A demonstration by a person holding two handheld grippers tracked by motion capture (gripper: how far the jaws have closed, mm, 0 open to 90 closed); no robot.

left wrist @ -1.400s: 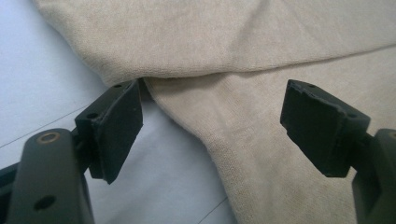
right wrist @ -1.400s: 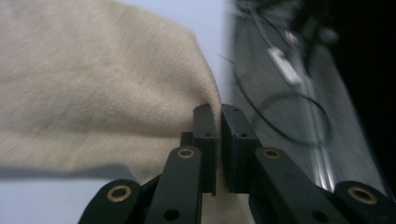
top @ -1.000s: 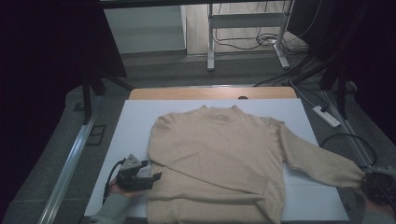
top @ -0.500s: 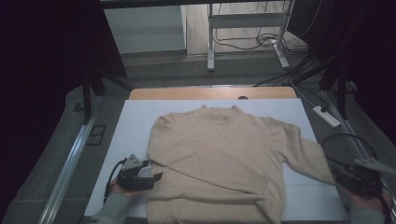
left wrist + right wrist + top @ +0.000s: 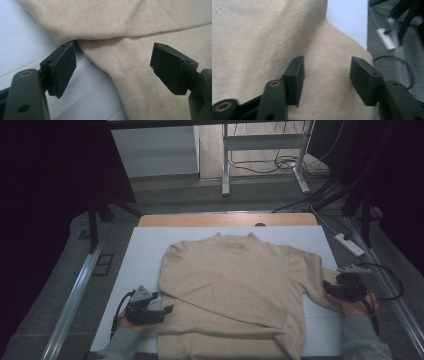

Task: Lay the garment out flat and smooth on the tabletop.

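A beige sweater [image 5: 235,290] lies flat, neck at the far side, on a white board [image 5: 145,250]. One sleeve is folded diagonally across its body. The other sleeve runs out to the right. My left gripper [image 5: 169,310] rests on the board at the sweater's near left edge, open; in the left gripper view [image 5: 113,53] the sweater's edge [image 5: 150,25] lies between the wide jaws. My right gripper [image 5: 331,288] sits over the outstretched sleeve, open, with the sleeve's knit [image 5: 249,37] beneath and between the jaws [image 5: 327,65]. The hand hides the cuff.
The board covers a wooden table whose far edge [image 5: 225,220] shows. A white power strip [image 5: 348,244] and cables lie on the floor at the right. Metal rails [image 5: 75,295] run along both sides. A metal frame [image 5: 225,160] stands farther back.
My right gripper has come in from the near right corner, moving left and forward along the outstretched sleeve. The left gripper has stayed in place.
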